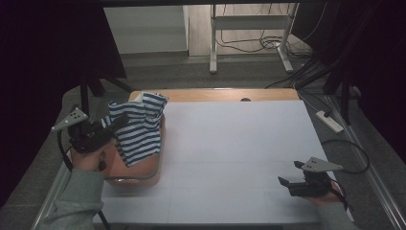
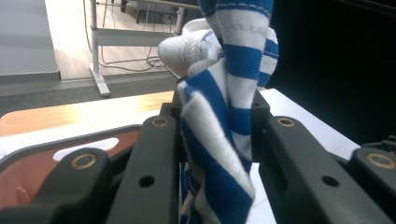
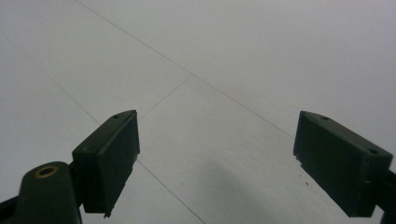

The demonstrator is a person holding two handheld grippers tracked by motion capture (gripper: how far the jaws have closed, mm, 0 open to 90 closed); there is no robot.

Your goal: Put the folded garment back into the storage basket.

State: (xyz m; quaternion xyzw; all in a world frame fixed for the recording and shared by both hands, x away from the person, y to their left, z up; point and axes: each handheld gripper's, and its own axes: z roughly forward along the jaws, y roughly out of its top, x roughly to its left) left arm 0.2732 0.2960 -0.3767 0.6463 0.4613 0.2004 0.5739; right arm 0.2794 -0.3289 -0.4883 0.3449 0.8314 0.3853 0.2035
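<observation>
With our left gripper [image 1: 115, 122] clamped on the striped cloth [image 1: 139, 127] above the orange basin [image 1: 143, 175], we should lift it straight and clear of the rim, our right gripper [image 1: 292, 175] waiting wide open over the white table [image 1: 230, 143].

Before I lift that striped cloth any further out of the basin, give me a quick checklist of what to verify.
1. Left tongs clamped on the striped cloth: ok, fabric is pinched between the jaws.
2. Cloth clear of the basin: not ok, its lower part hangs down inside the orange basin.
3. Right tongs free to help: ok, jaws stand wide open with nothing between them, over the white table sheet.
4. Landing area on the sheet beside the basin: ok, bare white surface.
5. Whether anything else lies in the basin under the cloth: cannot tell, the cloth hides it.
</observation>
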